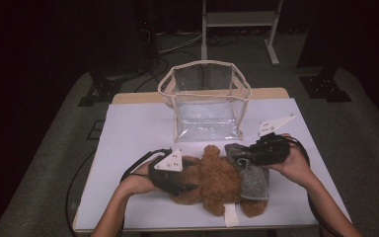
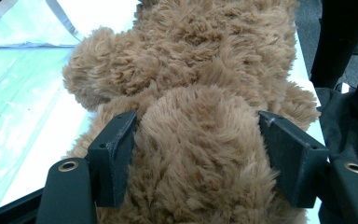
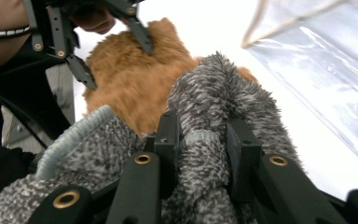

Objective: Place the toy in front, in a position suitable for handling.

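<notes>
The brown teddy bear [image 1: 212,180] is clamped by the left gripper [image 1: 190,186]; the grey knitted garment [image 1: 251,177] is pinched by the nearly closed right gripper [image 1: 242,154]. Dressing appears underway; next, the garment likely needs drawing over the bear.

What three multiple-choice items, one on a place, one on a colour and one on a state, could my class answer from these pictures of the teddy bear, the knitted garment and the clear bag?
1. Where does the clear bag stand?
A. beyond the teddy bear, farther from the person
B. under the bear
C. on the floor

2. What colour is the knitted garment?
A. red
B. grey
C. yellow

3. How does the right gripper stand?
A. open above the bag
B. lying loose on the table
C. shut on the garment

Answers:
1 A: the high view shows the bag upright on the white table behind the bear.
2 B: both the high view and the right gripper view show speckled grey knit.
3 C: in the right gripper view its jaws pinch a fold of the garment, while the left gripper has a limb of the bear between its jaws.
</notes>
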`<state>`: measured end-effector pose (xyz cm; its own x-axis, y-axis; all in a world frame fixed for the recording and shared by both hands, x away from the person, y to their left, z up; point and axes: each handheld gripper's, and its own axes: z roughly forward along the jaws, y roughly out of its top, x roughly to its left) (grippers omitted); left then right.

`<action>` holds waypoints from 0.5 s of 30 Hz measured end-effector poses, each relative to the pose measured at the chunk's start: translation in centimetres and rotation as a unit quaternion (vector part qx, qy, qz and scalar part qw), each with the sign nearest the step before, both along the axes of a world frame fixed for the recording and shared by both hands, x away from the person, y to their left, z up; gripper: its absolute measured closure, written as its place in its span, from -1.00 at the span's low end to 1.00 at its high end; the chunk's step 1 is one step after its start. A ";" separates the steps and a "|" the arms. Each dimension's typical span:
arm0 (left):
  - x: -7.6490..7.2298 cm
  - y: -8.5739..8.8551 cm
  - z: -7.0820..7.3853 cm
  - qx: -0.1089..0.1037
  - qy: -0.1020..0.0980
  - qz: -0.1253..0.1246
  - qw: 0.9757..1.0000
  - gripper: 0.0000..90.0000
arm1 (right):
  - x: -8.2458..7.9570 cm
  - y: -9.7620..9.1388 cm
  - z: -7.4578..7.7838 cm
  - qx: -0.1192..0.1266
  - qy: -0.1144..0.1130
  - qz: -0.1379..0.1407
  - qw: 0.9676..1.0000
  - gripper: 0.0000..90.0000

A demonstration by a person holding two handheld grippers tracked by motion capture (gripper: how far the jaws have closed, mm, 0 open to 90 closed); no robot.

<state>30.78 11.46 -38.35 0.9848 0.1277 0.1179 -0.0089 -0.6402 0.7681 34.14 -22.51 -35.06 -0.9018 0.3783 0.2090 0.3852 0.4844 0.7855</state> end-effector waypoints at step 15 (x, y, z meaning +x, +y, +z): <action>-0.6 0.3 0.4 0.020 -0.008 -0.027 0.999 -0.29 | -0.5 -3.1 -1.9 0.030 0.017 -0.035 0.999 0.52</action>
<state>30.15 11.77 -37.99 0.9881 0.0700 0.1368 -0.0553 -0.6681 0.7420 33.69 -25.62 -36.96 -0.8657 0.4251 0.2644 0.4438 0.4075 0.7981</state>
